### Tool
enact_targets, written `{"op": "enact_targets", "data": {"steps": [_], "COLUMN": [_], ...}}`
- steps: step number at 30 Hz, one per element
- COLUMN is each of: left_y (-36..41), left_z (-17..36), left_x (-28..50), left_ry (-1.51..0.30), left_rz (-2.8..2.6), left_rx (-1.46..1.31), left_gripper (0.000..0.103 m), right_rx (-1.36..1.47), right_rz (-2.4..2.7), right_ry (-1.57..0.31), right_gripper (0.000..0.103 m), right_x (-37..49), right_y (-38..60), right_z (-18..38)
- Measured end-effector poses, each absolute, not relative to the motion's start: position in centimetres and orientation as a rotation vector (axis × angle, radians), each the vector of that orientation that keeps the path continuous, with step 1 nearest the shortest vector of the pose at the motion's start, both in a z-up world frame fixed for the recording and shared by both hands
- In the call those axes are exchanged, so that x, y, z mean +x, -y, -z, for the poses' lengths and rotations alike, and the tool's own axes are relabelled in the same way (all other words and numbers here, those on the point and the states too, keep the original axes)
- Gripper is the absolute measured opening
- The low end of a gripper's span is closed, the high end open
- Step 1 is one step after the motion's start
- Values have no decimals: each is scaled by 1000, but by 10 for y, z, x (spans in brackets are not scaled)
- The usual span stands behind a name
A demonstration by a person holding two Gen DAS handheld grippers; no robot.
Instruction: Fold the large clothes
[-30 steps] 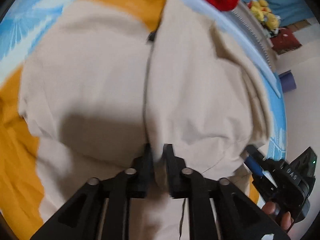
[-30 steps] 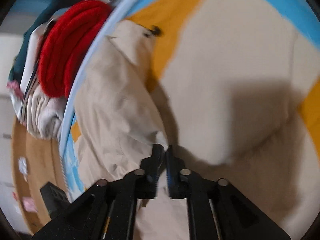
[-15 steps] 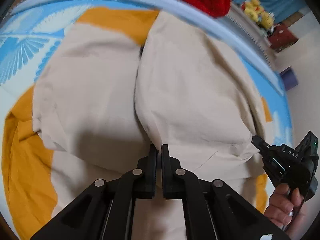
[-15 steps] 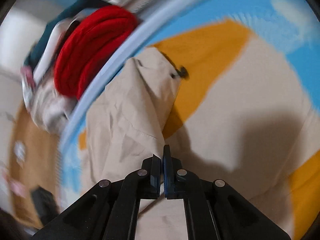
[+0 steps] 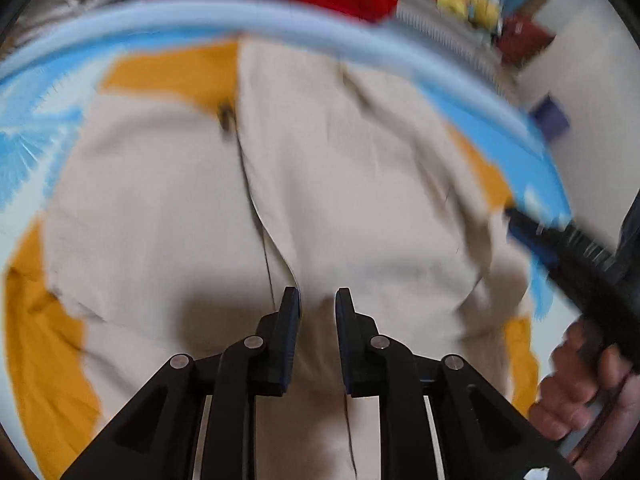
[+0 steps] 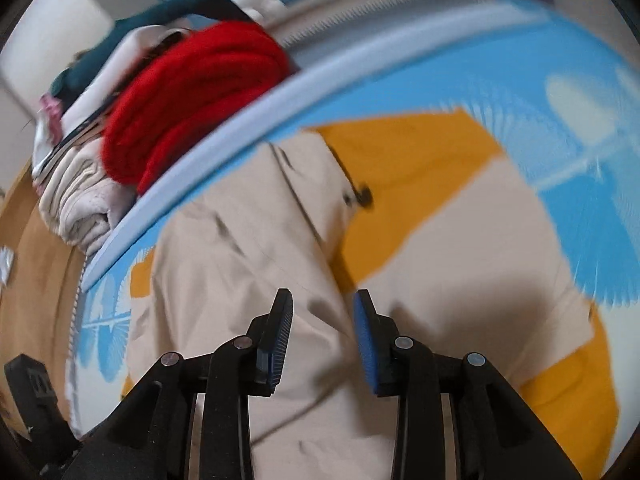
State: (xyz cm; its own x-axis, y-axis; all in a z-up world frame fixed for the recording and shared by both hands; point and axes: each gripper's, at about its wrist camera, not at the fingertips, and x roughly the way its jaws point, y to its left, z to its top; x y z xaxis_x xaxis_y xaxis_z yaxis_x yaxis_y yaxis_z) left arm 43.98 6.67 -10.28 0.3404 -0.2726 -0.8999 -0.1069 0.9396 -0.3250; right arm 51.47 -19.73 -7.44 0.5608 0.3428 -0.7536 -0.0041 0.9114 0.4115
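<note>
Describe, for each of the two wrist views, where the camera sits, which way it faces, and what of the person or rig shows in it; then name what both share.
Left wrist: on the left gripper, looking along its parted fingers over the beige garment; the right gripper and its hand show at right.
Right wrist: on the right gripper, fingers parted, facing the garment and the red knit.
Shared: garment, red knit, blue-and-orange cloth.

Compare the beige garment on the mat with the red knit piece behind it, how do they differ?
The beige garment lies spread on the blue and orange mat; the red knit piece sits bundled on a clothes pile beyond the mat's rim. The beige one is smooth woven cloth, the red one thick ribbed knit. Neither is held.
</note>
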Motion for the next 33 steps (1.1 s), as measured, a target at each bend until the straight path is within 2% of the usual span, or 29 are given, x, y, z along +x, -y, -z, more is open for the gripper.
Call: {"op": "enact_targets", "data": {"steps": [2,5,7,12,16,19,20,22,23,26,33], "left_y": [-66,-88,-99,-110,-84,-76,-72,-72,-73,-78,-92], "left_z": [132,130,116,85,88,113,132,139,135,112,64], "left_x": [438,434,434,425,425,424,425,425,425,422,395], "left_ry": [-1356,-1352,-1292,-1132,-1135,-1256,-1350,-1370,-1372,-1319,-1150], "left_rz": [36,-17,-70,-108,34,100,100,82,76,75,45], "left_rx": [-302,-436,-436,-415,-402,-426,-402,-398,-408,-407,-389], "left_gripper": [20,23,23,22,22,23,23,22,22,22,20], "right_rx": [407,398,366,297,275,247,204,142,148,179,194], "right_rz": [-252,-205,-135,-53,-218,-293,-274,-263,-247,-240,-245], "right_ry": [-1010,-1193,-1238,-1063,-932,-1025,-1104,-1241,-1249,-1184,-845], "right_gripper": [34,34,34,34,34,36,38,39,39,39,39], "right_x": [522,530,528,519,511,513,515,518,516,515,490], "right_y": [188,177,183,186,161,144,137,132,135,143,155], "right_z": [85,118,128,90,65,81,95,123,126,104,17]}}
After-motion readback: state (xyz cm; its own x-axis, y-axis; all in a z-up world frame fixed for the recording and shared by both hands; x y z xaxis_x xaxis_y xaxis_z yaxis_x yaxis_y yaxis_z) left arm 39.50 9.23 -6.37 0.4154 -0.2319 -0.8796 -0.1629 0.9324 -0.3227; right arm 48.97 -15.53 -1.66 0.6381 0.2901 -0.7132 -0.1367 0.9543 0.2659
